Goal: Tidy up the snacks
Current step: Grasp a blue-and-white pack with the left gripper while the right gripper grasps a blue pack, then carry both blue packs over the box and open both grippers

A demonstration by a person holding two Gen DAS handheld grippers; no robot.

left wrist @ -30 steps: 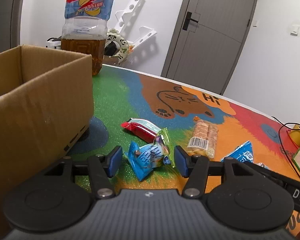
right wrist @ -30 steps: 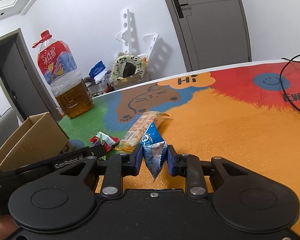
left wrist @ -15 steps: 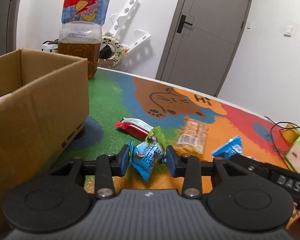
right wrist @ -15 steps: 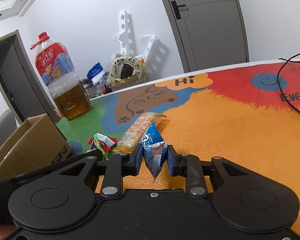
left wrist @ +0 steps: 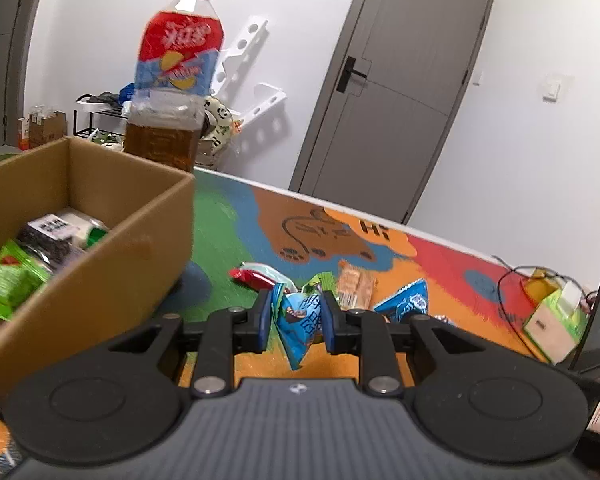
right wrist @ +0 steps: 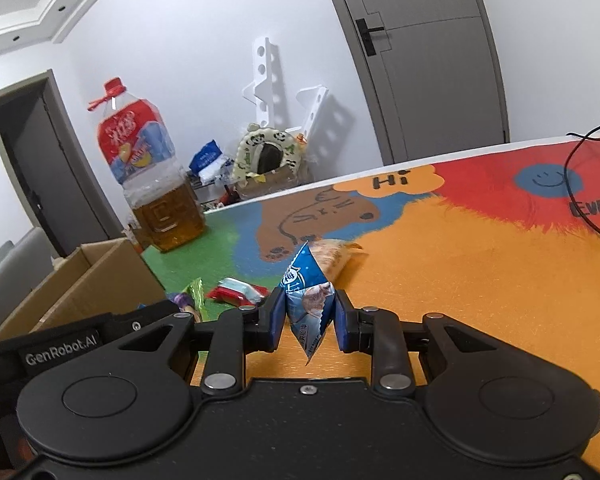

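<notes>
My left gripper (left wrist: pixel 296 318) has its jaws closing on a crumpled blue snack packet (left wrist: pixel 298 322); the pads press on it and it hangs above the table. Just left stands an open cardboard box (left wrist: pixel 112 276) with a green packet (left wrist: pixel 8 280) and a dark packet (left wrist: pixel 48 236) inside. My right gripper (right wrist: pixel 308 320) is shut on a blue triangular packet (right wrist: pixel 306 300), also seen from the left wrist as the blue triangular packet (left wrist: pixel 406 302). On the mat lie a red packet (left wrist: pixel 256 276), an orange cracker packet (left wrist: pixel 354 290) and a green wrapper (right wrist: pixel 196 294).
A large bottle of brown tea (left wrist: pixel 168 120) stands behind the box at the table's far edge. A tissue box (left wrist: pixel 552 320) and a black cable (left wrist: pixel 504 284) sit at the right end. The colourful mat (right wrist: pixel 480 280) stretches out to the right of the snacks.
The left jaws closed from wide apart onto the blue packet and rose with it, bringing the box's inside into view. The right gripper kept still with its packet.
</notes>
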